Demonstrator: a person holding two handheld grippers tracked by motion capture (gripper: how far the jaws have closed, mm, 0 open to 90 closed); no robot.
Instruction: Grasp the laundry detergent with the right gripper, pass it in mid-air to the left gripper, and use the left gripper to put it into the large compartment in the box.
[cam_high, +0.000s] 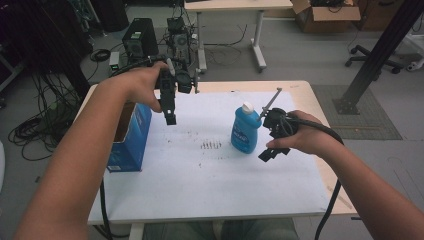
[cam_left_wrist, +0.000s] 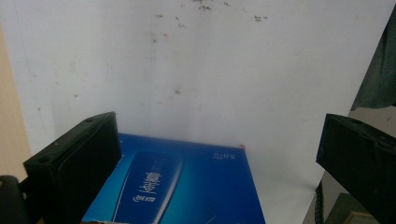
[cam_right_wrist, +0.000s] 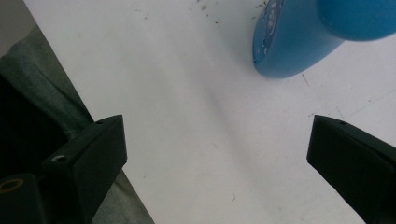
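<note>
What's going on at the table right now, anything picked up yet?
Nothing is picked up yet. A person holds a gripper in each hand above the white table top. The left gripper hangs open over the blue cardboard box at the table's left edge. The right gripper is open too, just beside the upright blue bottle with the white cap, not touching it.

White sheet (cam_high: 210, 175) with dark specks covering the desk (cam_high: 300, 87), black computer tower (cam_high: 140, 37) and tangled cables (cam_high: 35, 127) on the floor, cardboard box (cam_high: 325, 15), office chair base (cam_high: 372, 57)
</note>
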